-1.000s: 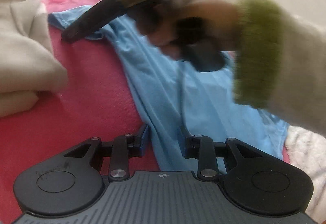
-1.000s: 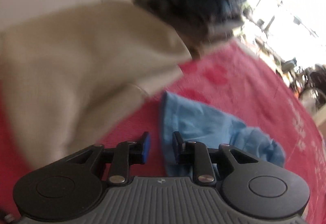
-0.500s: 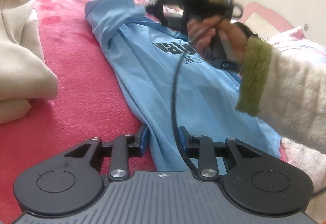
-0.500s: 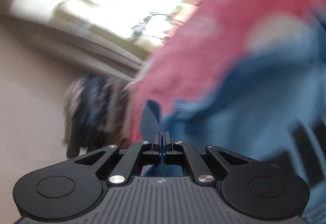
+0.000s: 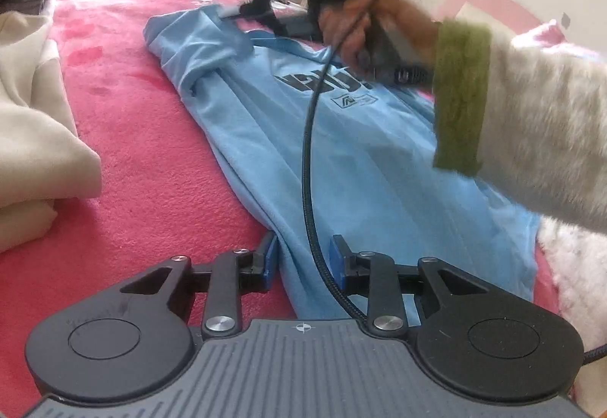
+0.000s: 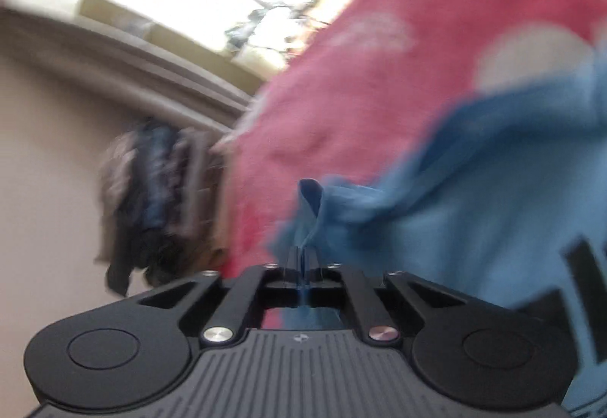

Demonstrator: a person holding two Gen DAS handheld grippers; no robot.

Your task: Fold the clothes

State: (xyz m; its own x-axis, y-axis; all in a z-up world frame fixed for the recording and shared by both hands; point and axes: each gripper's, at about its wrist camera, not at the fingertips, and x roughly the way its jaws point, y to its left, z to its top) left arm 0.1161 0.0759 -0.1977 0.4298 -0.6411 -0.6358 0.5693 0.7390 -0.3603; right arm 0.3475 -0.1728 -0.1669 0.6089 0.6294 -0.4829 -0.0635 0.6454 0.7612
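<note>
A light blue T-shirt (image 5: 360, 152) with a dark chest print lies spread on the pink blanket (image 5: 151, 152). My left gripper (image 5: 303, 258) sits low at the shirt's near hem. Its jaws are closing, a fold of the hem lies between them, and the pads do not visibly press on it. My right gripper (image 6: 302, 254) is shut on a bunched corner of the shirt (image 6: 474, 228). In the left wrist view that right gripper (image 5: 235, 12) holds the shirt's far top corner, carried by a hand with a cream, green-cuffed sleeve (image 5: 531, 122).
A cream garment (image 5: 34, 114) lies piled at the left on the blanket. A black cable (image 5: 307, 152) hangs from the right gripper across the shirt. Dark clothes (image 6: 151, 209) sit by the wall. White fluffy fabric (image 5: 573, 266) lies at the right edge.
My right gripper shut on the shirt's corner, rolled over and carried it away across the blanket. The shirt now lies stretched out with its print showing. The left gripper stayed put.
</note>
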